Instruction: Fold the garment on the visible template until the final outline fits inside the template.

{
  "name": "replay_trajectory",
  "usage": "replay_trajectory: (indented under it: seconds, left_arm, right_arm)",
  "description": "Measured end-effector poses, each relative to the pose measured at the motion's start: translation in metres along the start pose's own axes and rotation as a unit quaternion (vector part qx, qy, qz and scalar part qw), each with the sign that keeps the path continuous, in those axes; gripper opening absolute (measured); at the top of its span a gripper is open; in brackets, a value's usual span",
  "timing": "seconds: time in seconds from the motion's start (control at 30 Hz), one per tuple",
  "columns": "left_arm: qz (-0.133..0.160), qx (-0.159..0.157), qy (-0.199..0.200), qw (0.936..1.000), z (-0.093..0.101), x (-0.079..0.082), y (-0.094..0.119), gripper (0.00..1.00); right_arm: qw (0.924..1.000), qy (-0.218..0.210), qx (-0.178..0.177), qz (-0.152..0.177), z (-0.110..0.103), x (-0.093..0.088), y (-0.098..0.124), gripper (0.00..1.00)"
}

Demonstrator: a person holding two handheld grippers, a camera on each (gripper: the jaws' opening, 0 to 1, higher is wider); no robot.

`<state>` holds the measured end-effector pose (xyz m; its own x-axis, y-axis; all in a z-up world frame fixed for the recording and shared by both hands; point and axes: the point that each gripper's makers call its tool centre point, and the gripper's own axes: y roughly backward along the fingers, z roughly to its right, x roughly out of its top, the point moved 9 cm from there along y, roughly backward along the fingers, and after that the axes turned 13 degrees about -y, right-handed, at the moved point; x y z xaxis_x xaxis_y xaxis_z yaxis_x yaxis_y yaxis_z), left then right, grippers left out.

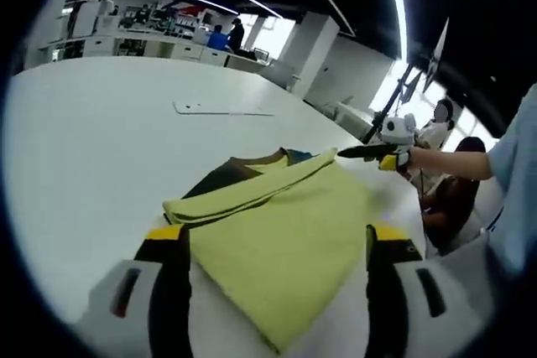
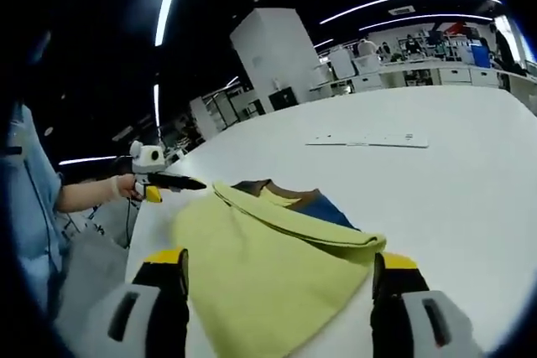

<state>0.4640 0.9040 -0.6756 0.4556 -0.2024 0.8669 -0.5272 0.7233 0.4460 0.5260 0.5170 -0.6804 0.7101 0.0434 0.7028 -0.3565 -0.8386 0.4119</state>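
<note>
A yellow-green garment (image 1: 285,224) lies folded on the white table (image 1: 92,148), with a folded band running across its far edge. Under that far edge a dark template (image 1: 220,177) shows in brown and blue patches. My left gripper (image 1: 278,236) hovers low over the near part of the garment, jaws wide apart and holding nothing. My right gripper (image 1: 357,153) reaches in from the right, its tips at the garment's far corner. In the right gripper view the garment (image 2: 268,266) lies between the open jaws of my right gripper (image 2: 281,257), the template (image 2: 323,207) peeks out beyond, and the left gripper (image 2: 189,182) points at the left corner.
A thin white flat strip (image 1: 222,111) lies farther out on the table, also seen as the strip (image 2: 369,139). A person's hand and blue sleeve (image 1: 512,182) hold the right gripper. Seated people (image 1: 445,173) are beyond the table edge. Office desks stand at the back.
</note>
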Motion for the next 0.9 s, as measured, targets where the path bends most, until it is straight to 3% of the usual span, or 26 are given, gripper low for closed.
replay_trajectory:
  seconds: [0.27,0.47,0.9]
  left_arm:
    - [-0.024,-0.013,-0.001,0.9996,0.003,-0.009,-0.015,0.83]
    - [-0.025,-0.007,0.008,0.9996,-0.003,-0.012,-0.025,0.81]
    - [0.014,0.015,0.013,0.9997,-0.021,-0.001,-0.040,0.83]
  right_arm:
    - [0.9997,-0.004,0.009,-0.021,-0.002,-0.012,-0.015,0.90]
    - [0.9997,-0.013,0.015,-0.011,0.000,-0.011,-0.025,0.90]
    - [0.9993,-0.023,0.018,0.025,0.007,0.010,-0.044,0.86]
